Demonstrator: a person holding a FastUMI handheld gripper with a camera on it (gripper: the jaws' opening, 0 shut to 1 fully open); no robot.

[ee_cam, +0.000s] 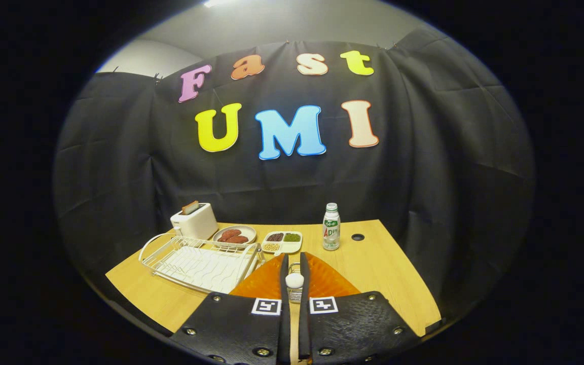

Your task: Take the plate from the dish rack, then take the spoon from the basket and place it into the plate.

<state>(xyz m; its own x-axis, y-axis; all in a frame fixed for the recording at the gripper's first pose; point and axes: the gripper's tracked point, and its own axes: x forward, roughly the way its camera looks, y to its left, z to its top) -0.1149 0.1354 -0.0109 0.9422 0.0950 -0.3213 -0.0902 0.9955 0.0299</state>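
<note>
One step done: the plate (266,284) is lying flat on the table (373,268) by its near edge, clear of the rack (198,261), which is standing empty along the left edge.
Second step under way: the fingers (294,280) are sitting nearly together over the plate's middle, pinching a small white rounded thing that I am taking for the spoon (294,280).
Left to do: judging by this, the spoon is still waiting to be let go onto the plate.
Basket: a bit of wire mesh (294,295) is showing in the slit between the fingers, under the spoon; whether it is the basket I cannot tell.
Others: a toaster (194,221) is standing at the far left corner, a dish (234,234) of brown food and a tray (282,242) with compartments are sitting along the far edge, and a bottle (331,227) is standing to their right.
Writing: the bottle is carrying a printed label, too small to make out.
Markers: two square black-and-white tags (265,306) are sitting on the fingers' bases, bearing patterns, not words.
Toaster: no lettering is showing clearly.
</note>
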